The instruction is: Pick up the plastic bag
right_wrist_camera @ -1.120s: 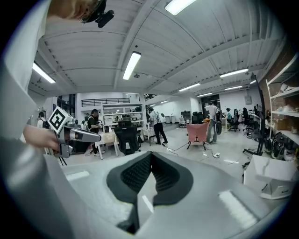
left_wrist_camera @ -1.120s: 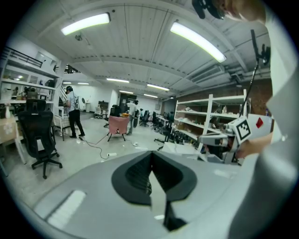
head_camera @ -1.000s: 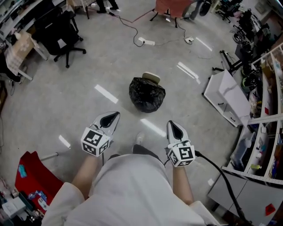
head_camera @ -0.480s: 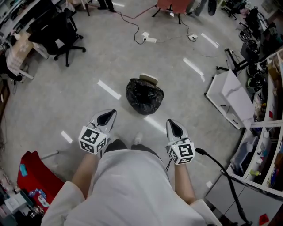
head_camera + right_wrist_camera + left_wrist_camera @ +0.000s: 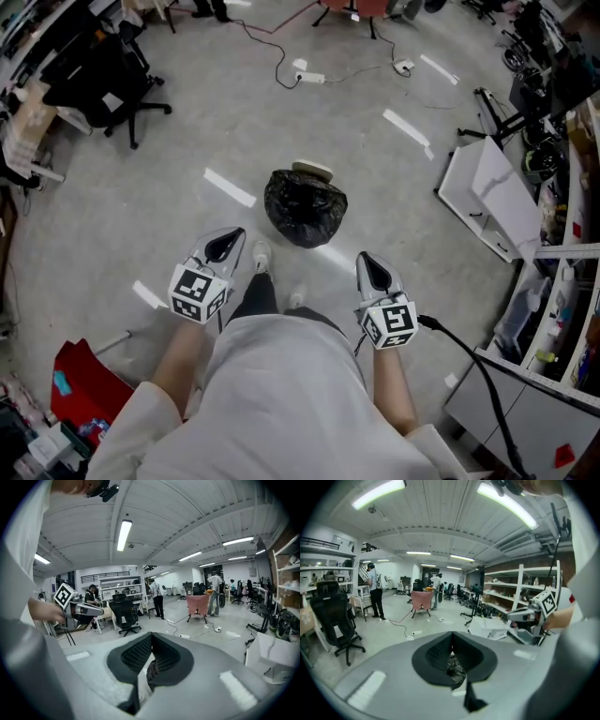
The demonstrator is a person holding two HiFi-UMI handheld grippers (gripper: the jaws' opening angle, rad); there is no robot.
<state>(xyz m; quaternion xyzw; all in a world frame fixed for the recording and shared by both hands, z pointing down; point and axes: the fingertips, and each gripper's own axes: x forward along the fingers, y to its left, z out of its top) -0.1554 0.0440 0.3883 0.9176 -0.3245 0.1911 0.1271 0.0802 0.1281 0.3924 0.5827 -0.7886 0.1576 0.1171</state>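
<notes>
Plastic bag (image 5: pixel 305 207) lies untouched on the floor (image 5: pixel 169 216); my left hand-held gripper (image 5: pixel 225 246) and right hand-held gripper (image 5: pixel 374 272) are closed, empty; reaching and lifting are left, I reckon.

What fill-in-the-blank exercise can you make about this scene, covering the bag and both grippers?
1. The bag on the floor is ____ in colour.
2. The left gripper and the right gripper both have jaws that are ____.
3. In the head view, the chair stands at the upper ____.
4. The number of grippers touching the bag is ____.
Missing words: black; shut; left; zero.
</notes>
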